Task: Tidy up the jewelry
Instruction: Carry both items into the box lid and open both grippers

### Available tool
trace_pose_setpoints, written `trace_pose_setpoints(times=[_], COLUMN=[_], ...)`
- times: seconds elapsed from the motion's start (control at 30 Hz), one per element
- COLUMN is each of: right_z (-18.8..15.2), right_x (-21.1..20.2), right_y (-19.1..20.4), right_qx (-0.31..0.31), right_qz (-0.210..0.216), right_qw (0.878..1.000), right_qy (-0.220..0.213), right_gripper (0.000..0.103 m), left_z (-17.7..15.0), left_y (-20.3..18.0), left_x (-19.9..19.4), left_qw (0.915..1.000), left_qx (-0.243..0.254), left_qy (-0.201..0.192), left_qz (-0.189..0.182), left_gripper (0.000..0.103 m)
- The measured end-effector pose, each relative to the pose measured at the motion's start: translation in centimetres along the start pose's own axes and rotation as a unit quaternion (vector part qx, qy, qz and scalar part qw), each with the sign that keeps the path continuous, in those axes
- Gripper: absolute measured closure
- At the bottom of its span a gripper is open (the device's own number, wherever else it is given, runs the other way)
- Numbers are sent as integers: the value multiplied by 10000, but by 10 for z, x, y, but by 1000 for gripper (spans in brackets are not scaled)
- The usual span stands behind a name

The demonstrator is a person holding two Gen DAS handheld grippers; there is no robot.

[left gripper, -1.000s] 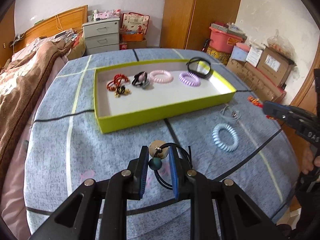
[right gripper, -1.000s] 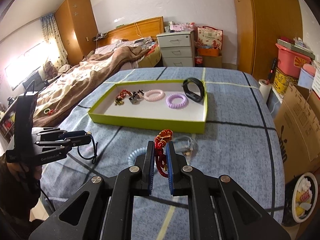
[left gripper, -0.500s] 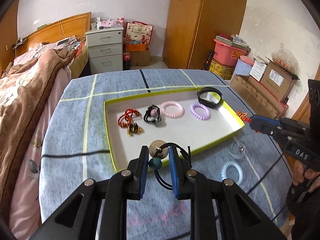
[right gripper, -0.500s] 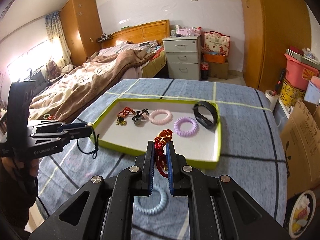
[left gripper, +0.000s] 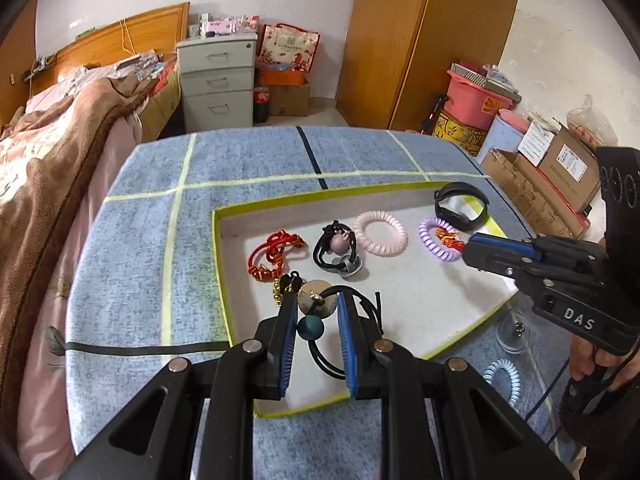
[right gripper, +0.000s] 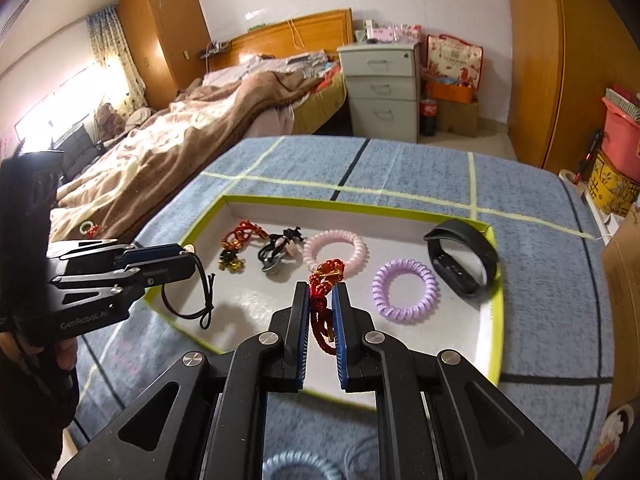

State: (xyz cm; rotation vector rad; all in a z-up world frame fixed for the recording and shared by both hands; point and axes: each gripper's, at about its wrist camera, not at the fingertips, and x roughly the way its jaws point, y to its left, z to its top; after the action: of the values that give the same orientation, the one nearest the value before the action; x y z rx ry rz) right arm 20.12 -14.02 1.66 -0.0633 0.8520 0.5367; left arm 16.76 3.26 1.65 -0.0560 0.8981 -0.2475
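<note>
A black hair tie (left gripper: 320, 312) with a teal bead is pinched in the left tongs (left gripper: 317, 322) above the tray (left gripper: 219, 264). A red bracelet (right gripper: 325, 280) is pinched in the right tongs (right gripper: 321, 316) over the tray's middle, near the table's right edge

Each camera sits on the back of its gripper and looks forward along the two fingers, down at a slant. The left camera is above the near edge of the tray (left gripper: 219, 256), close to it, and faces the drawers (left gripper: 218, 80) and wardrobe (left gripper: 432, 40) at the far wall. The right camera is above the tray's near edge too, more to the right, and faces the bed (right gripper: 208, 120) and window. Both views share the tray, the blue cloth (left gripper: 248, 160), the drawers and the bed. Each view also shows the other gripper at its side: the right gripper (left gripper: 466, 249) in the left view, the left gripper (right gripper: 190, 258) in the right view.
</note>
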Motion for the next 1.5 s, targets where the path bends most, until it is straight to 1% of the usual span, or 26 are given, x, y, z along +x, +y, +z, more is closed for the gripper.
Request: trace_pose_setpoints(times=[0.1,0.27,0.57,0.67,0.77,0.9,1.0,1.17,1.23,1.3,1.37,1.5], right_z=[1,-2,-5,-5,-5,-5,-4,-3,-3,-3,-3,-2], right_x=[12,26,36,37,38,37,37,36,34,33,30,23], right_y=[0,0,-1,-1,0,0,0,0,0,0,-1,-2], right_qx=[-46,-139,-189,-170,-186,-165,-173,-150,-151,-120,-78,-13], right_qz=[2,-62,-118,-149,-164,-201,-237,-258,-270,-273,-238,-258], right_qw=[9999,9993,9987,9985,9984,9984,9984,9984,9985,9987,9989,9993], right_qy=[124,338,467,508,510,502,488,473,454,423,386,272], right_gripper=[91,91,91,91,91,91,91,90,89,85,84,84], left_z=[-2,-5,-5,-5,-6,-6,-6,-7,-7,-7,-7,-8], left_y=[-2,-1,1,1,0,1,1,1,0,-1,-2,-4], left_x=[8,16,20,22,22,22,22,22,22,22,21,15], left_qw=[9999,9996,9995,9993,9994,9992,9993,9992,9992,9992,9993,9994], left_qx=[93,45,23,11,34,25,2,0,0,16,32,14], left_qy=[90,239,302,334,338,348,352,361,367,363,355,313], left_qz=[102,116,82,157,105,171,139,146,162,151,133,135], left_gripper=[82,82,81,81,80,79,73,72,72,70,65,63])
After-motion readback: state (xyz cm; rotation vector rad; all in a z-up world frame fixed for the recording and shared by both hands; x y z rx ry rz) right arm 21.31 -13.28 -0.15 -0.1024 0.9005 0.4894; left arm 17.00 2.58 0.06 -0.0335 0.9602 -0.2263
